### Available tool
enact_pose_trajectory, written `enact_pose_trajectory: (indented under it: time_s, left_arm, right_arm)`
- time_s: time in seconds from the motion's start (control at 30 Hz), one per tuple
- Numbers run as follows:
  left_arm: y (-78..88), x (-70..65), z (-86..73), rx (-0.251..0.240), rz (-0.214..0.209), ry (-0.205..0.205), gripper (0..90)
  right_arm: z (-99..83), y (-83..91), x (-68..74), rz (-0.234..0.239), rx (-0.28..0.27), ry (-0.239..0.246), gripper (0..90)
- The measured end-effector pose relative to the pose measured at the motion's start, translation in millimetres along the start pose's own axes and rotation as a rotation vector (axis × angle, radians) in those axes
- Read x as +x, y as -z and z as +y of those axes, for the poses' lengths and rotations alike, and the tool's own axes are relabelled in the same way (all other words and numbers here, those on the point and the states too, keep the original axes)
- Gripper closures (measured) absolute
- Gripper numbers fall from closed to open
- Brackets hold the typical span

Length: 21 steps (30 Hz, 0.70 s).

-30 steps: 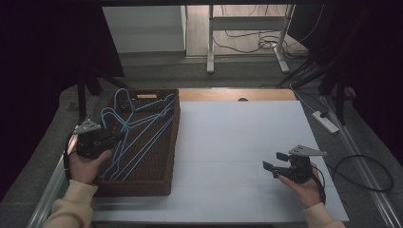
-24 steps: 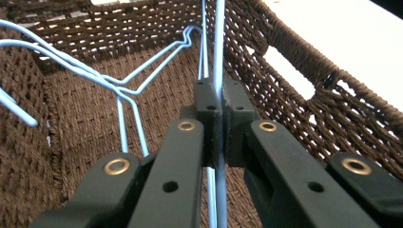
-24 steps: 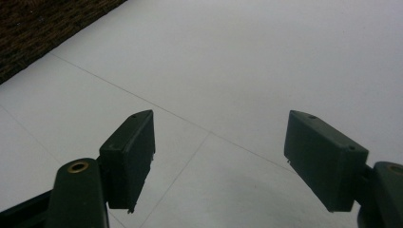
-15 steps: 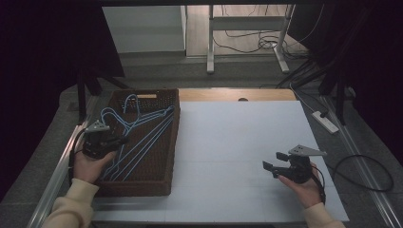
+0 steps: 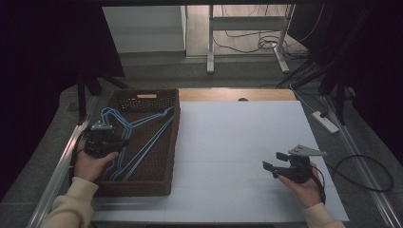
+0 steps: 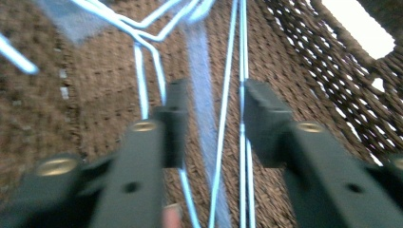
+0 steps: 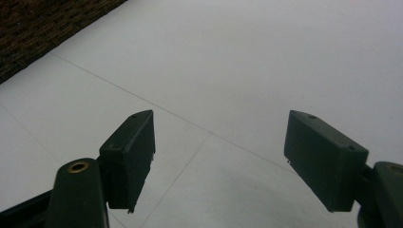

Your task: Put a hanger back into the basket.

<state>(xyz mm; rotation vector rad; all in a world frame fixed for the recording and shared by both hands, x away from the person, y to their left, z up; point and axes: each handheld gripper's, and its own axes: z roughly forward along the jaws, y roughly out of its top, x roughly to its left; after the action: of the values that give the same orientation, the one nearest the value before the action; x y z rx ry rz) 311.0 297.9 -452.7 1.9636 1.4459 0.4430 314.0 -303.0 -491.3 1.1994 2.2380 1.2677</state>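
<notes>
Lying in one basket [image 5: 164, 142], several blue hangers [image 5: 142, 142], count unclear

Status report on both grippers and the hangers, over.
Left gripper over the basket, jaws just opened, blue hangers lying loose between them. Right gripper open over the white table, nothing between its jaws. Nothing in the way.

Left gripper [image 6: 209, 123] just opening, right gripper [image 7: 218, 161] agape
</notes>
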Motion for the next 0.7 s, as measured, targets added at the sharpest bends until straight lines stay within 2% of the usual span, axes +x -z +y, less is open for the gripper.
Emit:
enact_pose_trajectory:
  time_s: [0.03,0.07,0.1,0.2,0.27,0.43,0.47,0.53,0.7]
  left_arm:
    - [0.0,0.0,0.0,0.000,0.000,0.000,50.3]
    - [3.0,-0.6,0.5,-0.020,0.007,0.003,50.3]
    - [4.9,-1.1,0.8,-0.036,0.001,0.005,43.3]
    - [9.6,-3.3,1.4,-0.072,-0.018,-0.003,35.8]
    - [14.6,-5.6,1.7,-0.117,-0.045,-0.007,30.1]
    - [28.6,-20.1,0.0,-0.218,-0.121,-0.043,25.0]
    - [28.6,-20.1,0.0,-0.218,-0.121,-0.043,24.3]
    - [35.7,-35.4,-0.7,-0.259,-0.160,-0.083,22.6]
    - [42.0,-56.0,-2.2,-0.289,-0.205,-0.126,21.5]
  right_arm:
    - [0.0,0.0,0.0,0.000,0.000,0.000,26.2]
    - [0.0,0.1,0.0,0.000,0.000,-0.001,26.3]
    - [0.1,0.1,-0.1,0.001,-0.002,-0.002,26.2]
    - [0.1,-0.1,0.0,0.000,0.000,-0.001,26.3]
    - [0.1,-0.3,0.1,0.000,0.001,0.000,26.3]
    - [0.0,-0.3,-0.2,0.000,0.001,-0.002,26.2]
    - [0.0,-0.3,-0.2,-0.001,0.001,-0.002,26.2]
    - [0.3,0.7,-0.2,-0.002,0.002,0.001,26.2]
    - [0.4,3.0,0.1,-0.002,-0.002,0.001,26.2]
